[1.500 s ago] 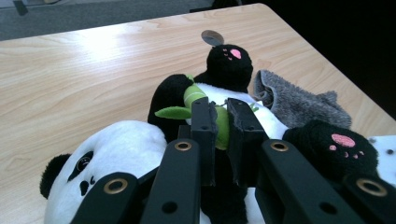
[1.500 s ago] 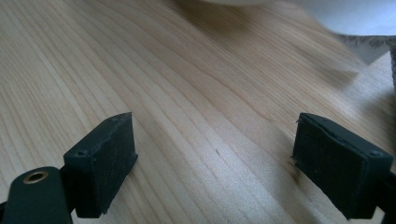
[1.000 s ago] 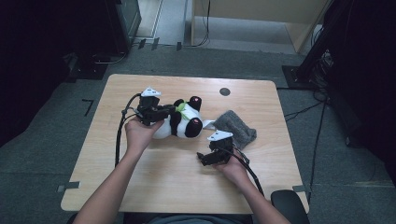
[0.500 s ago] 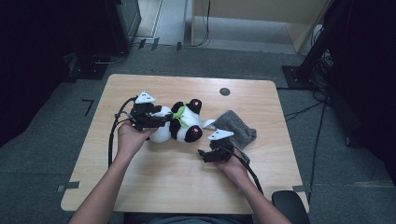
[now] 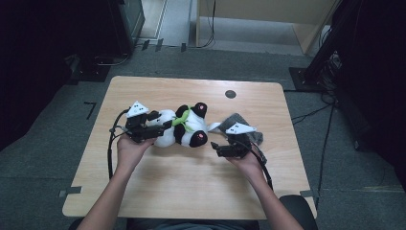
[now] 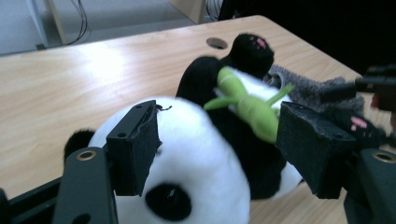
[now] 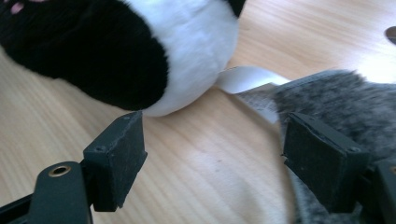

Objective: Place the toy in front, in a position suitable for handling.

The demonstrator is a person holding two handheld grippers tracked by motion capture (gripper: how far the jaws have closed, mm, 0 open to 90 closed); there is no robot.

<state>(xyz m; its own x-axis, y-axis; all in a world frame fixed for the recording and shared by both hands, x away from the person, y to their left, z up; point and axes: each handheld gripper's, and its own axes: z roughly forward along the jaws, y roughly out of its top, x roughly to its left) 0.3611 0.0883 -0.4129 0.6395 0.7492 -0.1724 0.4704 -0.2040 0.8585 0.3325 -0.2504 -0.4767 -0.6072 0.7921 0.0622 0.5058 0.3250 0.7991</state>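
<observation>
panda toy (image 5: 184, 130) soft, light, squishy. left gripper (image 6: 219, 154) jaws spread around its head, just been opening. right gripper (image 7: 210, 161) jaws apart, nothing between. best hold: round head.

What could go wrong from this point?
The left claw has just been opening around the panda's head without pressing it, so the toy may flop or roll. The right claw stands open over bare table beside the grey fur piece and the white tag; closing could snag either.
</observation>
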